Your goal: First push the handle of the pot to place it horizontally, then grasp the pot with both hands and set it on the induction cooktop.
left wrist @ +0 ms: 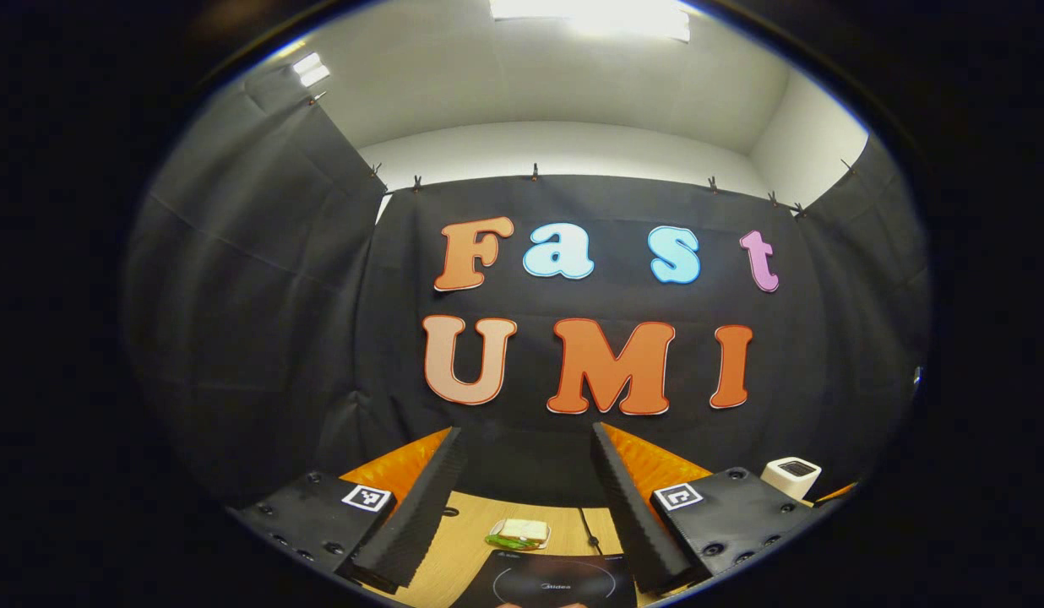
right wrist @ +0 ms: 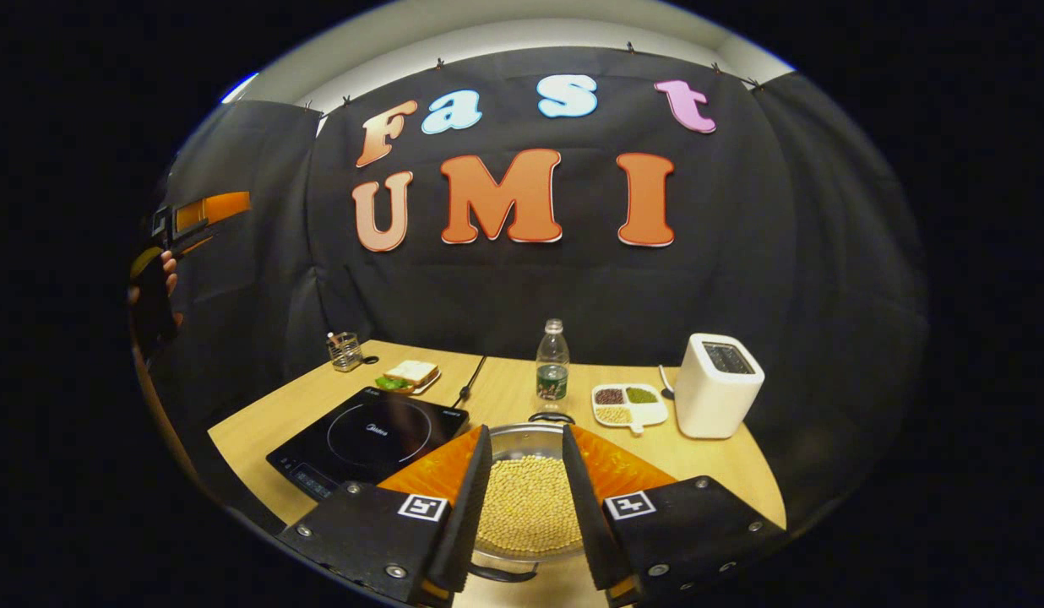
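Observation:
A steel pot (right wrist: 529, 498) full of pale beans sits on the wooden table (right wrist: 260, 422), with one dark handle (right wrist: 549, 416) on its far side and another handle (right wrist: 498, 575) on its near side. My right gripper (right wrist: 526, 432) hovers open over the pot, and the beans show between its fingers. The black induction cooktop (right wrist: 370, 439) lies just left of the pot. My left gripper (left wrist: 526, 429) is open and held high, facing the wall, with the cooktop (left wrist: 543, 583) below it. In the right gripper view, a hand (right wrist: 154, 287) holds the left gripper (right wrist: 201, 211) up at the far left.
Behind the pot stand a water bottle (right wrist: 552, 359), a divided dish of grains (right wrist: 628, 404) and a white toaster (right wrist: 718, 384). A sandwich plate (right wrist: 410, 374) and a wire holder (right wrist: 345, 350) sit at the back left. The cooktop's cable (right wrist: 471, 380) runs to the wall.

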